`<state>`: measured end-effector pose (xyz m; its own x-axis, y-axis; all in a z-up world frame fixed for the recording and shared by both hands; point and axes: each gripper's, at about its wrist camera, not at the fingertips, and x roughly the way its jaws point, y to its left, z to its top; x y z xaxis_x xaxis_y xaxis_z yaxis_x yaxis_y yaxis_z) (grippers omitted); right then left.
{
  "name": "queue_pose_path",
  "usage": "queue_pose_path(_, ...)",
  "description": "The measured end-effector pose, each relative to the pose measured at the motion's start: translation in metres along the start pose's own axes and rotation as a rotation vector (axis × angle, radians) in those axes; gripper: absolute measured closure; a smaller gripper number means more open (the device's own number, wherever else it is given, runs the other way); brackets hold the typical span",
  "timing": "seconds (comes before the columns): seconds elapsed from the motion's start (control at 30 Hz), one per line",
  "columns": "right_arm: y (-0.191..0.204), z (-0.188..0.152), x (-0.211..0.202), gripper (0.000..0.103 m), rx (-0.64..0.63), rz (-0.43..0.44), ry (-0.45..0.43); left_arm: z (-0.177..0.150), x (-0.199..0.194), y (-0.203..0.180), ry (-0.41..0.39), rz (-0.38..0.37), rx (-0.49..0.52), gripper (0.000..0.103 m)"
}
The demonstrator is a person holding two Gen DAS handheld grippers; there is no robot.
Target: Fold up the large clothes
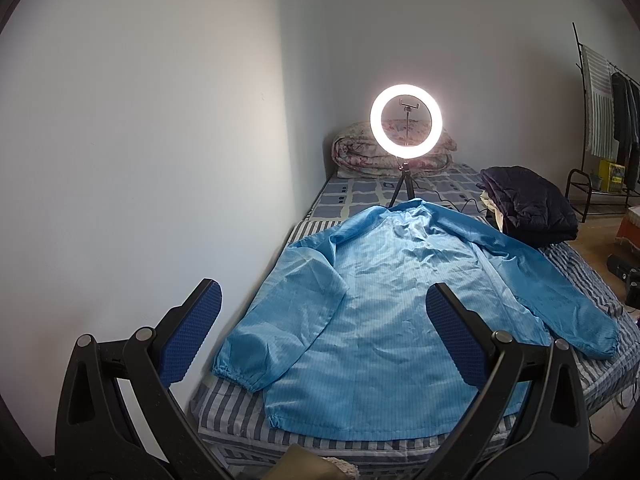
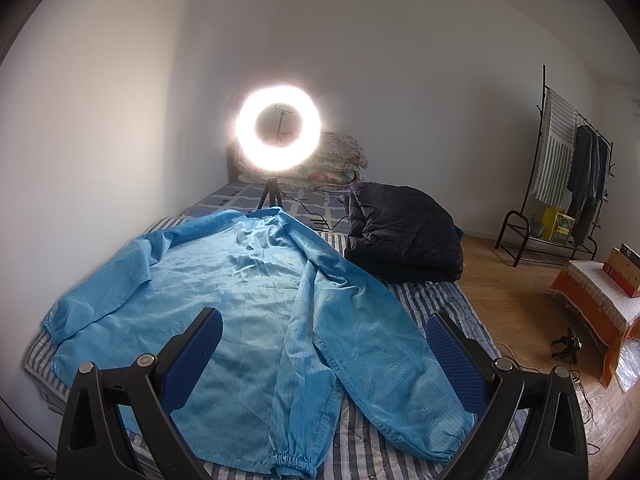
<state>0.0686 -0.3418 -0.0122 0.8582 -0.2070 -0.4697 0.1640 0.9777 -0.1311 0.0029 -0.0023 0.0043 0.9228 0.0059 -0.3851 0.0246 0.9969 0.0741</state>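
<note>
Blue fabric filled the bed (image 1: 592,376): the light blue jacket (image 1: 380,304) lay flat, back up, on the striped sheet, collar toward the ring light (image 1: 406,119), both sleeves spread outward. At the left, the wall ran close beside the mattress. My left gripper (image 1: 323,330) hovered over the hem with its fingers wide apart, holding nothing. My right gripper (image 2: 324,354) hung above the right sleeve, equally wide and empty. Further right, a dark puffer jacket (image 2: 404,232) sat heaped by the bed's edge, and a clothes rack (image 2: 560,168) stood against the far wall.
</note>
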Motion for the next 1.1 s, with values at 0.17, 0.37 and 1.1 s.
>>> queue_pose_path(0.17, 0.006, 0.003, -0.001, 0.000, -0.001, 0.010, 0.001, -0.002, 0.000, -0.001, -0.001, 0.003, 0.001, 0.000)
queue_pose_path(0.37, 0.004, 0.002, 0.001, 0.000, 0.002, 0.020, 0.004, -0.005, -0.002, -0.001, 0.003, 0.009, -0.002, 0.000)
queue_pose_path(1.1, 0.041, 0.013, 0.012, 0.000, -0.035, 0.073, 0.015, -0.018, 0.015, 0.030, 0.051, 0.046, -0.013, 0.000)
